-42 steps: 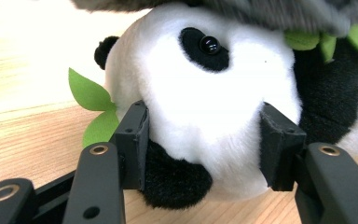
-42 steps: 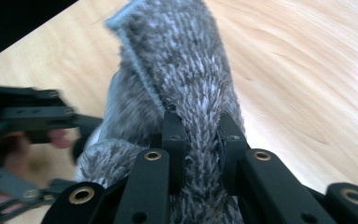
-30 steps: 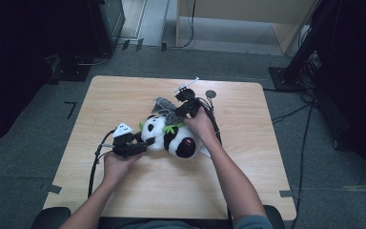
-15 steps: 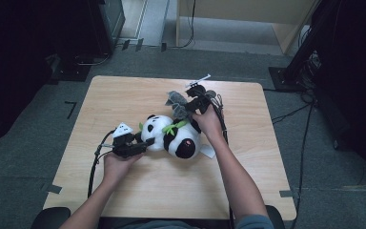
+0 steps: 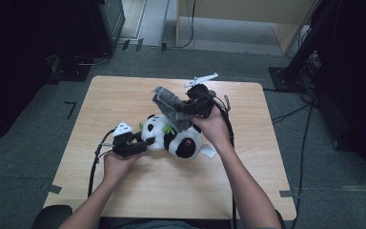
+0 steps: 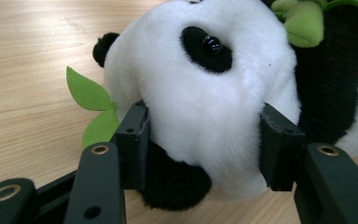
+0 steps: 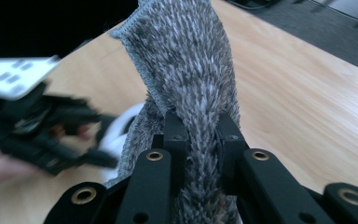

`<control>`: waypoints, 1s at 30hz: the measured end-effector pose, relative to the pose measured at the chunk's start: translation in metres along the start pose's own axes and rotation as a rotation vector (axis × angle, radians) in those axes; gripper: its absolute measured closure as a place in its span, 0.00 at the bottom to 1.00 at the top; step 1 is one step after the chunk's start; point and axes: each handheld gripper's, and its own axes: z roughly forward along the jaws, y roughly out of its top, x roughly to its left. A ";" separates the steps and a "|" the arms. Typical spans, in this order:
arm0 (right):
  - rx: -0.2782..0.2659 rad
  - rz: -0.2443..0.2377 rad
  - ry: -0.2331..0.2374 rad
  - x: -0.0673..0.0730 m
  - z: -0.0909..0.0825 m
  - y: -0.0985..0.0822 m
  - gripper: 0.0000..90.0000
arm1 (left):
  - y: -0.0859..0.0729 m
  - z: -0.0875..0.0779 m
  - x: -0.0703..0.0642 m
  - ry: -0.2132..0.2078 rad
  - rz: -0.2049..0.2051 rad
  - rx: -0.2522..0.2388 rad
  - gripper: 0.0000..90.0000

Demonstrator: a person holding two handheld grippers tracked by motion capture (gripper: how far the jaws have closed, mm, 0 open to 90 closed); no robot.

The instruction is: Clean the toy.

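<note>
A black-and-white plush panda (image 5: pixel 171 138) with green leaves lies on the wooden table (image 5: pixel 124 186). My left gripper (image 5: pixel 145 142) is shut on the panda's white head (image 6: pixel 205 93), one pad pressed in on each side. A grey fuzzy cloth (image 5: pixel 171 107) hangs above the panda, lifted off the table. My right gripper (image 5: pixel 185 106) is shut on the grey cloth (image 7: pixel 196 84), whose pile is pinched tight between the two pads. In the right gripper view the left gripper (image 7: pixel 42 126) appears blurred at the left.
The table's far edge (image 5: pixel 171 80) is just behind the raised cloth. Dark floor with black equipment and cables (image 5: pixel 310 62) surrounds the table. A white tag (image 5: pixel 208 151) sticks out at the panda's right side.
My right gripper has risen and drawn back with the grey cloth, lifting it off the panda. The left gripper and the panda have stayed where they were.
</note>
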 end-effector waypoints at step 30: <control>0.111 -0.087 0.068 0.010 0.025 -0.051 0.89 | 0.002 0.004 -0.003 -0.001 0.013 0.018 0.52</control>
